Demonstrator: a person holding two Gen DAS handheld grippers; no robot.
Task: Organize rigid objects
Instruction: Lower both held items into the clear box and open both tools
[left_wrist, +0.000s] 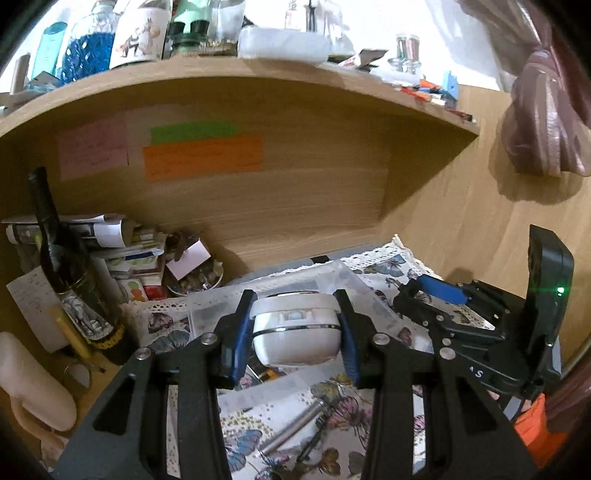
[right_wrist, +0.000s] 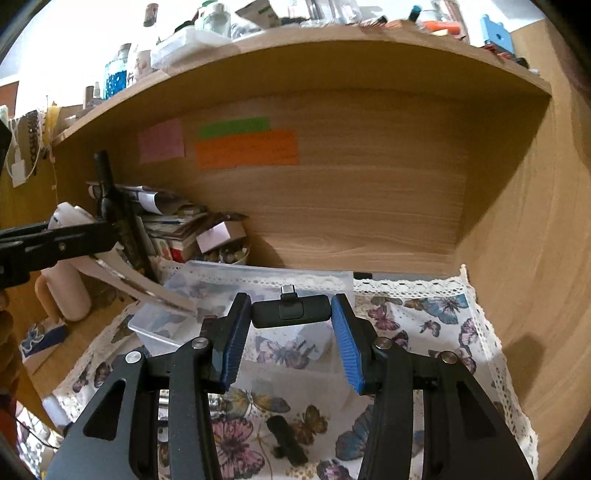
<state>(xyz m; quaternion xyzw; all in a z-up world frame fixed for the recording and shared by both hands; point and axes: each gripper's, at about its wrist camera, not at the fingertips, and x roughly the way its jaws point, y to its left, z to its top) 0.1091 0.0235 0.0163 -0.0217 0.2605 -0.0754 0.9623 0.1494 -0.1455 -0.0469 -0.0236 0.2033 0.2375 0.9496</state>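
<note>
Jaws of left gripper (left_wrist: 293, 325) around white case (left_wrist: 295, 332), right gripper (right_wrist: 291, 321) around black adapter (right_wrist: 291, 313).

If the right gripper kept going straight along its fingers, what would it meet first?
Probably the clear plastic bin just beyond the black USB-C adapter held in the right gripper; behind it stands the wooden back panel. Depth is uncertain.

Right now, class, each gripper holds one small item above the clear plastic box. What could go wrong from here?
1. The white round device is curved and pinched only at its sides by the left gripper; it might slip out.
2. The right gripper holds the black adapter by its ends near the fingertips, so it could twist loose.
3. Both grippers crowd the clear plastic box; they may collide.
</note>
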